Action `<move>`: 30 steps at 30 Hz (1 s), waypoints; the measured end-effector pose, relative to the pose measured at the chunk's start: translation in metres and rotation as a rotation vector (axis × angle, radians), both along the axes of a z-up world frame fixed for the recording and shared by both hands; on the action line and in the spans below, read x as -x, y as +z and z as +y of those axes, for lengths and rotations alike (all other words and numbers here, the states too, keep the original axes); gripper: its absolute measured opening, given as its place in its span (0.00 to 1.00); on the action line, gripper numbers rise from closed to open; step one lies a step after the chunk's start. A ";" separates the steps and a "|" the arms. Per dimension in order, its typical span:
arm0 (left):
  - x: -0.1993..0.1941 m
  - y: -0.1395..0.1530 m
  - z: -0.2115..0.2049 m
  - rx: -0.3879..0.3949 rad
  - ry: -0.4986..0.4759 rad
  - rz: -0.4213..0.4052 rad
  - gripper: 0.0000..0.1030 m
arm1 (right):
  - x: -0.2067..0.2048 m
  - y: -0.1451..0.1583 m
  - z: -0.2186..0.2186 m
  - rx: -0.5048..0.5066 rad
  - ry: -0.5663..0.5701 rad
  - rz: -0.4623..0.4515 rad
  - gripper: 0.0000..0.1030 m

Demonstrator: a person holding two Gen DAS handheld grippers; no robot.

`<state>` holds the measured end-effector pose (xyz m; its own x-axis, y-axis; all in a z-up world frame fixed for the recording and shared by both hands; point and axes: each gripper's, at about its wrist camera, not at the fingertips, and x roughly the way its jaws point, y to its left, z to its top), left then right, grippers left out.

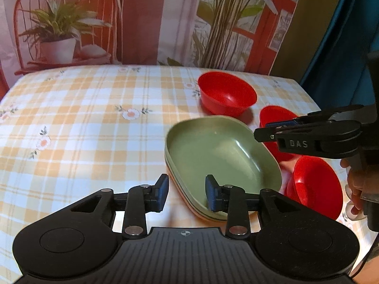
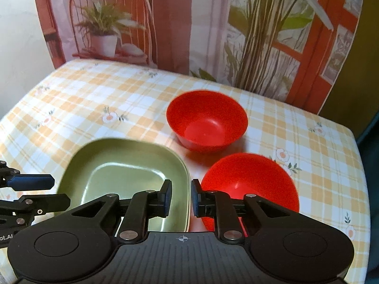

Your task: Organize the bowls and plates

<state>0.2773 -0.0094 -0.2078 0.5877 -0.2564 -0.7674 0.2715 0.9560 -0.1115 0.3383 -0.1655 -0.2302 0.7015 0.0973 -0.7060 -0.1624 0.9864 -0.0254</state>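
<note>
Checked tablecloth (image 1: 83, 123) under stacked glossy green plates (image 1: 220, 151), red bowls (image 1: 227, 93).

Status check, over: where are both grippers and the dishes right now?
Left gripper open, straddling the green plate stack's rim. Right gripper open at its opposite rim. Three red plastic bowls unstacked beside it. Nothing blocking.

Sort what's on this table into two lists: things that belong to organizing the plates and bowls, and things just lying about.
Belongs to the job:
- stack of green plates
- far red bowl
- middle red bowl
- nearest red bowl

Just there:
- checked tablecloth
- printed backdrop with potted plant
- white cup, mostly hidden
</note>
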 end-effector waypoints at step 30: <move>-0.026 0.039 -0.034 -0.037 -0.037 -0.143 0.35 | 0.020 0.038 -0.090 -0.125 -0.112 -0.124 0.17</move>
